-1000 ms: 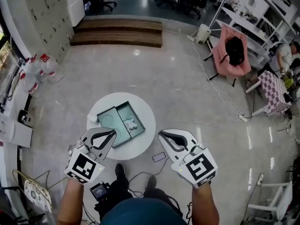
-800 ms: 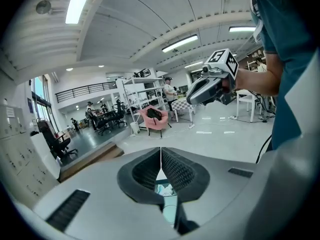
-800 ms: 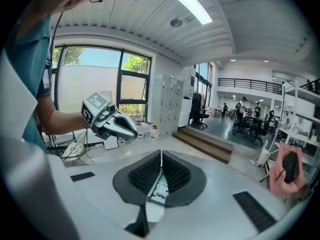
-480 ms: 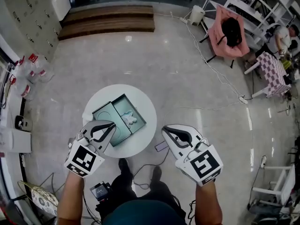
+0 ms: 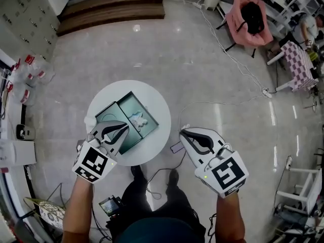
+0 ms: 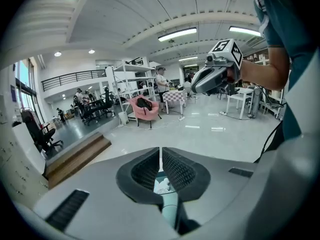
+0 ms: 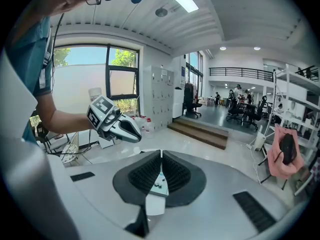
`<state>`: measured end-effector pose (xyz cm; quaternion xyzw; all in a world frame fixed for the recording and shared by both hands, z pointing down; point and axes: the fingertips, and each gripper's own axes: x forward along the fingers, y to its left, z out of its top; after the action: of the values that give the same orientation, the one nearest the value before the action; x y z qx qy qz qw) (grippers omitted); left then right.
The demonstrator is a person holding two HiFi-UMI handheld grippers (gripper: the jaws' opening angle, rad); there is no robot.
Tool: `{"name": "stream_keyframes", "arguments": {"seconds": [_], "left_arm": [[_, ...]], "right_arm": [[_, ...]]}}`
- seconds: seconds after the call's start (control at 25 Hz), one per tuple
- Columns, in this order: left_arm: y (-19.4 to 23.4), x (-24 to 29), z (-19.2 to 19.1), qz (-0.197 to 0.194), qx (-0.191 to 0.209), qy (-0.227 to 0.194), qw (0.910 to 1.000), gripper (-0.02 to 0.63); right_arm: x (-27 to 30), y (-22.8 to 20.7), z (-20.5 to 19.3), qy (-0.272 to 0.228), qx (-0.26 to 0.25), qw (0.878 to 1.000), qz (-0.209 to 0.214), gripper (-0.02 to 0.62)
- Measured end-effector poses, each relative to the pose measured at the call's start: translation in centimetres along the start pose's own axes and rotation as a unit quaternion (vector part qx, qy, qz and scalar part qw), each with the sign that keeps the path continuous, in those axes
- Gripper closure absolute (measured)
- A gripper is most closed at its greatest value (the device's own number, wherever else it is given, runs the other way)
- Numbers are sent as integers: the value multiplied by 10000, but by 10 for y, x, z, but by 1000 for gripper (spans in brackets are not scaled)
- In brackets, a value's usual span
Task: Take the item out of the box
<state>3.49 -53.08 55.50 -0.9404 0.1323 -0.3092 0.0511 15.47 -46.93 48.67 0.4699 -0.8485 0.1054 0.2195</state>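
An open teal box (image 5: 144,113) lies on a small round white table (image 5: 152,97), its lid (image 5: 107,116) folded out to the left. A small white item (image 5: 137,119) rests in the right half. My left gripper (image 5: 126,126) hovers over the near edge of the box, shut with nothing in it. In the left gripper view the item (image 6: 162,185) and the box (image 6: 170,209) show below the closed left gripper (image 6: 160,151). My right gripper (image 5: 182,132) hangs off the table's right side, shut and empty; its pads meet in the right gripper view, where the right gripper (image 7: 161,155) is centred.
A phone (image 5: 175,147) and cables (image 5: 167,172) lie on the floor by the table's near right. The person's feet (image 5: 136,173) stand just below the table. Wooden steps (image 5: 111,11), a pink chair (image 5: 250,14) and bottles (image 5: 25,70) stand farther off.
Both grippers have moved forward toward the table. The left one now reaches over the box's near edge. Both stay shut.
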Motion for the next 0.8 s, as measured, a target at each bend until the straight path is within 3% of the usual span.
{"name": "stream_keyframes", "arguments": {"seconds": [0.8], "left_arm": [[-1, 158, -129, -546, -149, 956, 9938, 581]], "right_arm": [[53, -49, -127, 370, 440, 9983, 13, 555]]}}
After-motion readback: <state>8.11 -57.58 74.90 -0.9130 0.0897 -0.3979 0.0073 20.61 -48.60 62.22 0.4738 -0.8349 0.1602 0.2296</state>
